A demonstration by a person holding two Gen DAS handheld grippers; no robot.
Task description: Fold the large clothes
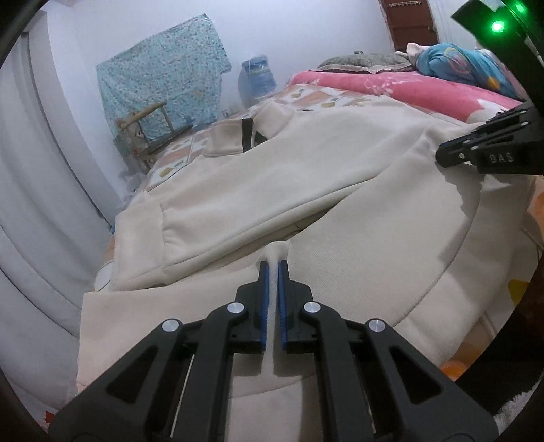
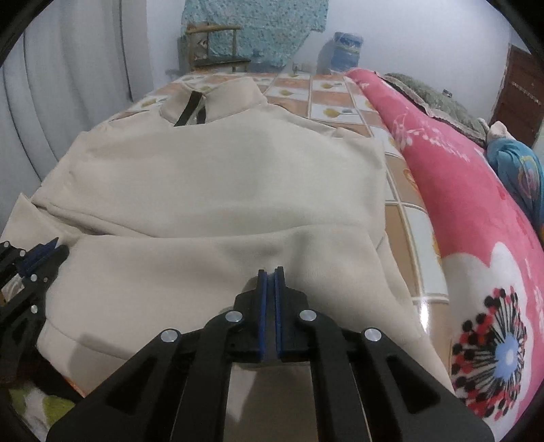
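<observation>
Cream sweatshirt lies spread flat on a bed covered by a sheet printed in orange and white squares. Its stand-up collar, with a dark zipper strip, points toward the far wall. One sleeve is folded diagonally across the body of the garment, as the left wrist view shows.

Left gripper has its blue-padded fingers drawn close together, pinching a raised ridge of the cream fabric near the lower hem; the cloth visibly stands up between the pads. Right gripper is likewise clamped, its blue pads nearly meeting on a small fold of the same garment at the hem edge nearest the camera. Both tongs therefore grip the sweatshirt, one toward each side of the bottom hem. Each gripper appears at the edge of the other's view, pressed against the cloth.

A rolled pink floral blanket lies along the right side of the bed, just beside the garment but apart from it. A blue cloth bundle and a grey-green pillow sit beyond the blanket. Against the far wall stand a wooden chair draped with a turquoise patterned cloth and a blue water bottle. Pale curtains hang at the left. A dark wooden door is at the far right.
</observation>
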